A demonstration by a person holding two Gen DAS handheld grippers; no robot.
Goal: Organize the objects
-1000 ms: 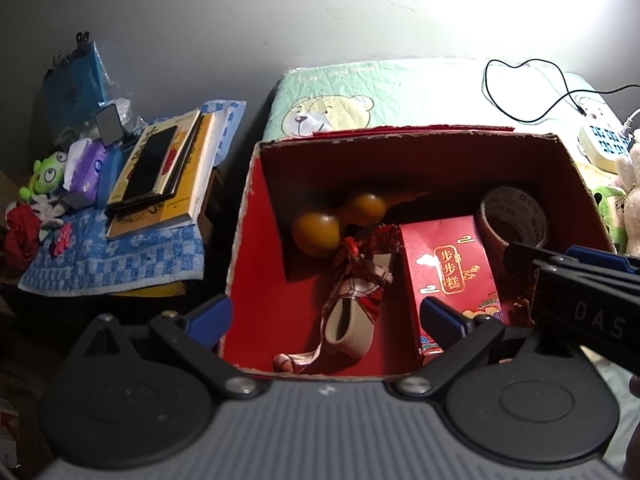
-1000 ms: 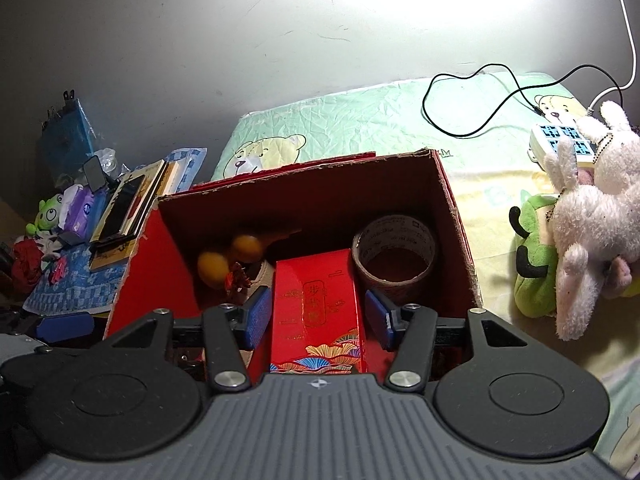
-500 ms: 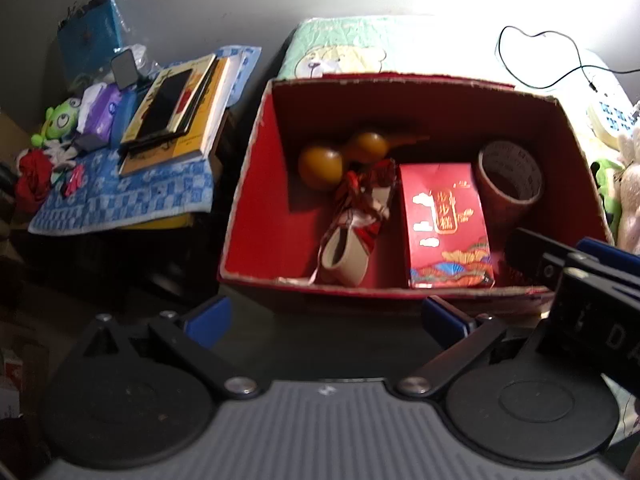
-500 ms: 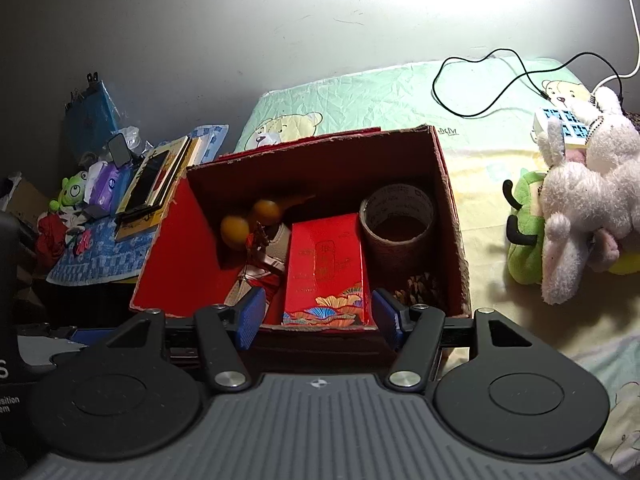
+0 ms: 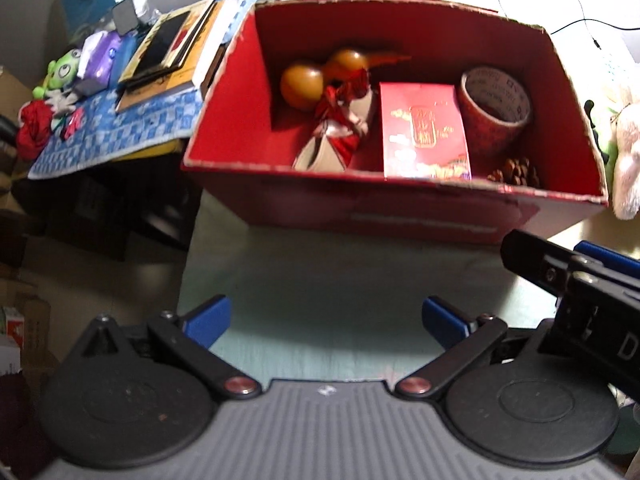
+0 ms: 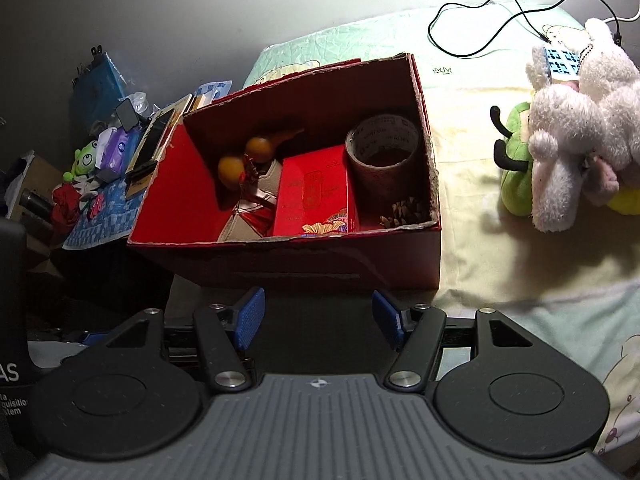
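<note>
A red cardboard box (image 5: 400, 208) (image 6: 320, 264) stands on the pale green bedsheet. Inside lie a red packet with gold print (image 5: 424, 132) (image 6: 316, 192), a tape roll (image 5: 496, 108) (image 6: 384, 156), a gourd ornament (image 5: 316, 76) (image 6: 244, 156), a red-and-white ribbon item (image 5: 336, 136) (image 6: 248, 212) and a pine cone (image 5: 516, 172) (image 6: 404, 212). My left gripper (image 5: 326, 318) stands open over the sheet in front of the box. My right gripper (image 6: 318, 316) is open too, just short of the box's near wall, nothing between its fingers.
Left of the box, a blue checked cloth (image 5: 112, 136) carries books (image 5: 176, 44), a tissue pack (image 5: 100, 56) and small toys. Plush toys (image 6: 576, 120) lie on the sheet at the right, with a black cable (image 6: 492, 20) and a power strip behind them.
Both grippers have drawn back out of the box toward the near side; the red packet stays inside, free of the right gripper's fingers, which have spread wider.
</note>
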